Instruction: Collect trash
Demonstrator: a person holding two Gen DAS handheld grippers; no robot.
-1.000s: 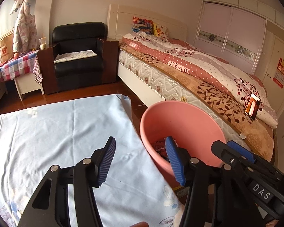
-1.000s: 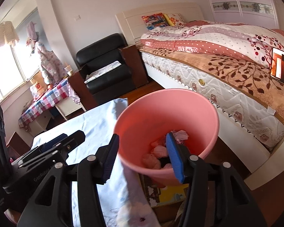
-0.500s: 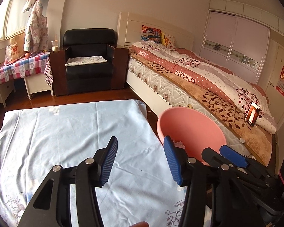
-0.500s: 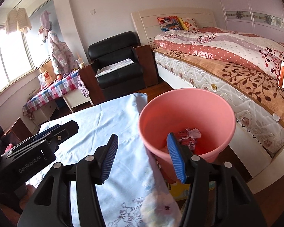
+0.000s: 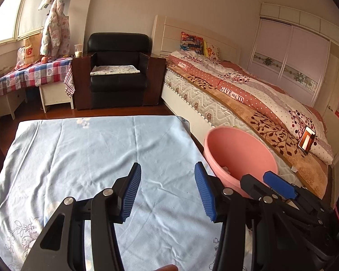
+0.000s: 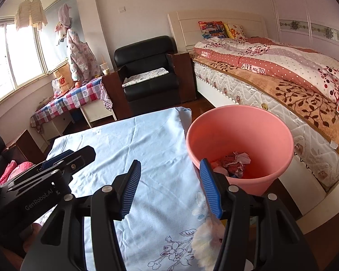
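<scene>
A round pink plastic bucket (image 6: pixel 238 135) stands upright just off the right edge of the tabletop, its mouth pointing up, between the tabletop and the bed (image 6: pixel 282 83) on the right. At its bottom lies crumpled red and white paper trash (image 6: pixel 236 162); the pieces are balled up, so no long axis can be told. The tabletop is covered by a pale blue cloth with a flower print (image 5: pixel 90 153), wrinkled and bare of other things.

The left gripper (image 5: pixel 167 189) hangs over the near middle of the cloth, its blue-padded jaws spread with nothing between them. The right gripper (image 6: pixel 169 187) hangs over the cloth's right edge, jaws likewise spread and empty, its right pad in front of the bucket's near rim. A black leather armchair (image 5: pixel 118 67) stands far beyond the tabletop.
</scene>
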